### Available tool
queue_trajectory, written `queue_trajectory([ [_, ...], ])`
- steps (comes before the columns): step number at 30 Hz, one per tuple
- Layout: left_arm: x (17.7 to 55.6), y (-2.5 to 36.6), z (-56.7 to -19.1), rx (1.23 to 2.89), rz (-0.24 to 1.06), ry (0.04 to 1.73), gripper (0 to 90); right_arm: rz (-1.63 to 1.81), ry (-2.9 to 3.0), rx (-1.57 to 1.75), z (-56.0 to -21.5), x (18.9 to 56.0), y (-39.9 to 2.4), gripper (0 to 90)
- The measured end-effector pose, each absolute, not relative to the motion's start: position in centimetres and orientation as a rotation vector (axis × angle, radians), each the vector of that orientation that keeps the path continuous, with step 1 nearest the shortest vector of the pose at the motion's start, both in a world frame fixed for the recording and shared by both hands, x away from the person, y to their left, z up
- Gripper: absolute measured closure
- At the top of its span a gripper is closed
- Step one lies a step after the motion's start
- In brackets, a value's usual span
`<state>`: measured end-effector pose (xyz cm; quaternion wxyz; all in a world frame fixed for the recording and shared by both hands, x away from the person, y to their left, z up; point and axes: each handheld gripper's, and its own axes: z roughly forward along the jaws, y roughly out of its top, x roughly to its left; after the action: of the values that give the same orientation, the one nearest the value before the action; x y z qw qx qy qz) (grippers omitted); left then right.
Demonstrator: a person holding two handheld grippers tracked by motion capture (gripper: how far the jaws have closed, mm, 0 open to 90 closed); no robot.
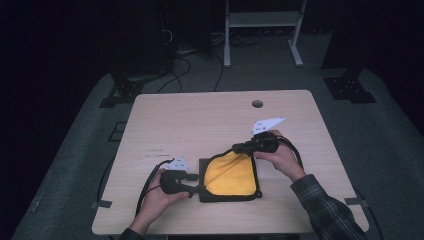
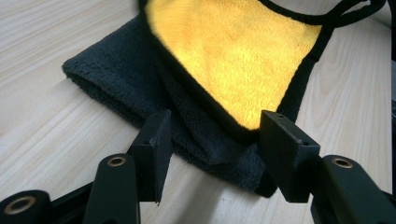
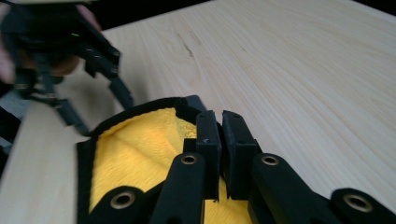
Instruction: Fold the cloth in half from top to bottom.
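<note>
Cloth [image 1: 227, 175] mid-fold on worktop [image 1: 210, 117]. Right gripper [image 1: 237, 148] fingers pinched on its raised corner; left gripper [image 1: 199, 183] fingers half-open around near edge, not pressing. Advice: carry corner across slowly, align edges.

Cloth [image 2: 233, 60] was fuzzy microfiber pile, yellow face, dark grey back, black stitched edging, all matt. Desk [image 1: 200, 120] was pale wood-grain laminate, smooth with a faint sheen. Left hand-held gripper [image 2: 212, 149] had matt black plastic pads and brass-looking pivot rivets. Right hand-held gripper [image 3: 219, 135] looked the same. Sleeve [image 1: 330, 210] was plaid woven fabric.
</note>
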<state>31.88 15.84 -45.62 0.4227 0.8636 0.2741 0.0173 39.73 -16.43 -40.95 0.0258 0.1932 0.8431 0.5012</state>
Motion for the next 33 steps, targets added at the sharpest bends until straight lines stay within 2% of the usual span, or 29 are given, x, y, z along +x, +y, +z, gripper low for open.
queue_trajectory([
  [6,31.9,16.1,-45.3,2.128,0.027,0.672,42.9,1.575,2.62,0.592,-41.3,36.6,-19.4,85.4],
  [15,32.8,16.0,-45.1,2.099,0.038,0.705,42.9,1.419,2.751,0.627,-45.1,33.1,-21.2,85.1],
  [20,33.4,15.5,-45.6,2.108,0.04,0.74,43.1,1.352,2.794,0.644,-46.6,32.2,-21.3,84.1],
  [27,33.3,15.3,-46.1,2.147,0.026,0.731,43.3,1.485,2.764,0.61,-45.2,32.4,-21.1,74.0],
  [33,33.2,15.6,-45.8,2.131,0.04,0.736,42.2,1.378,2.745,0.608,-45.6,32.4,-19.8,76.3],
])
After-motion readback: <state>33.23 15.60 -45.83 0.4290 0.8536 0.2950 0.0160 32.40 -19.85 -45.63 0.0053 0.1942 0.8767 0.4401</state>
